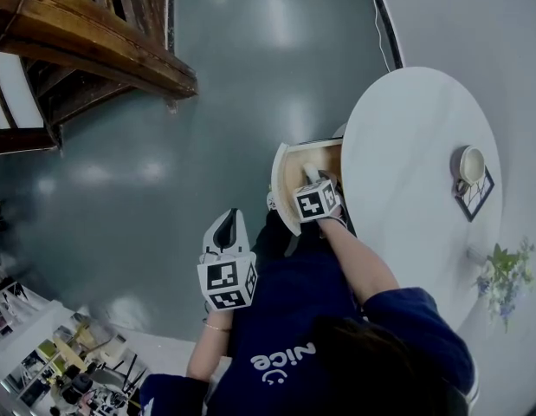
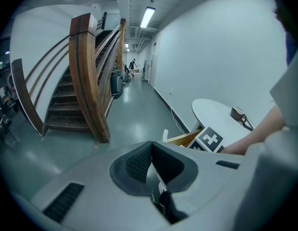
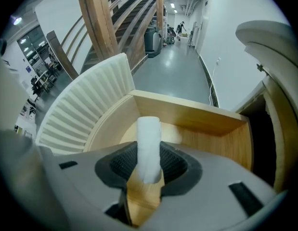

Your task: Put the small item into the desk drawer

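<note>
We find the right gripper (image 3: 148,170) pinching 1 white cylinder (image 3: 149,138) over the open drawer (image 3: 197,117); the left gripper (image 2: 151,165) is pressed together, empty. We advise releasing low, clear of the walls.

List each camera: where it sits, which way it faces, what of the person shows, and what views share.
Head view: on the person's head, facing steeply down at round table and open drawer; arms, left gripper, right gripper show.
Left gripper view: on the left gripper, facing past its shut fingers toward a staircase; right forearm shows.
Right gripper view: on the right gripper, facing into the drawer; its fingers grip the small white item.
Shared: the drawer, in all three.
</note>
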`<state>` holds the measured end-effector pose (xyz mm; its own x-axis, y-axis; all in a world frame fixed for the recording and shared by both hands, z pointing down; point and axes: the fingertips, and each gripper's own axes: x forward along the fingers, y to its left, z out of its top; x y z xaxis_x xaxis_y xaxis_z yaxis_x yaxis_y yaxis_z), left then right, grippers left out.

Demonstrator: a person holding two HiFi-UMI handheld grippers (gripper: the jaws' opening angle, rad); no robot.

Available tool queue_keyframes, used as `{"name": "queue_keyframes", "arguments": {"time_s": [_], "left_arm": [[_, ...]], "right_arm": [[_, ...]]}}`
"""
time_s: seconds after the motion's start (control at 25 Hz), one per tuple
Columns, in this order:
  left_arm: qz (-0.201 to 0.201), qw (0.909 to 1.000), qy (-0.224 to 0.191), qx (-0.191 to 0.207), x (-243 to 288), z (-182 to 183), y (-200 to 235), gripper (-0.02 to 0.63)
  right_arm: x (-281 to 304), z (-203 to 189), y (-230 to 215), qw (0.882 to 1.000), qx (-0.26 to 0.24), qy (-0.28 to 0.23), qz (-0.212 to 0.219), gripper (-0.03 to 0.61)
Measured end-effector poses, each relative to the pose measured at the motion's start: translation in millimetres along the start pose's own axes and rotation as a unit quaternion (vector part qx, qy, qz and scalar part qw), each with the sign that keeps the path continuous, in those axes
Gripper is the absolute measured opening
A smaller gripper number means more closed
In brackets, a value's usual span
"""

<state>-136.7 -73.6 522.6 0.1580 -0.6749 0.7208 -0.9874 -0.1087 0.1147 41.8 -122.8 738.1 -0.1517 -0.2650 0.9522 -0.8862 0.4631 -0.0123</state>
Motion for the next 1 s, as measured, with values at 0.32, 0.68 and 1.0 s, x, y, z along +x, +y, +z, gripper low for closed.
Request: {"name": "queue_keyframes", "arguments": {"time_s": [0.32,0.68,1.0], "left_arm": [[0.008,0.9998,0.018,-0.001,3,-8,0,0.005],[0.021,0.9992,0.033,-0.009,4,-17,3,0.005],[0.029,0.9985,0.045,-0.016,2,-26,5,0.005]], "right_arm": [[20,-2,0,0.999,-0.034,0.014,0.005,0.143],[41,-7,-1,0.997,-0.068,0.037,0.015,0.144],[52,-17,-1,0.996,-0.070,0.052,0.021,0.144]]}}
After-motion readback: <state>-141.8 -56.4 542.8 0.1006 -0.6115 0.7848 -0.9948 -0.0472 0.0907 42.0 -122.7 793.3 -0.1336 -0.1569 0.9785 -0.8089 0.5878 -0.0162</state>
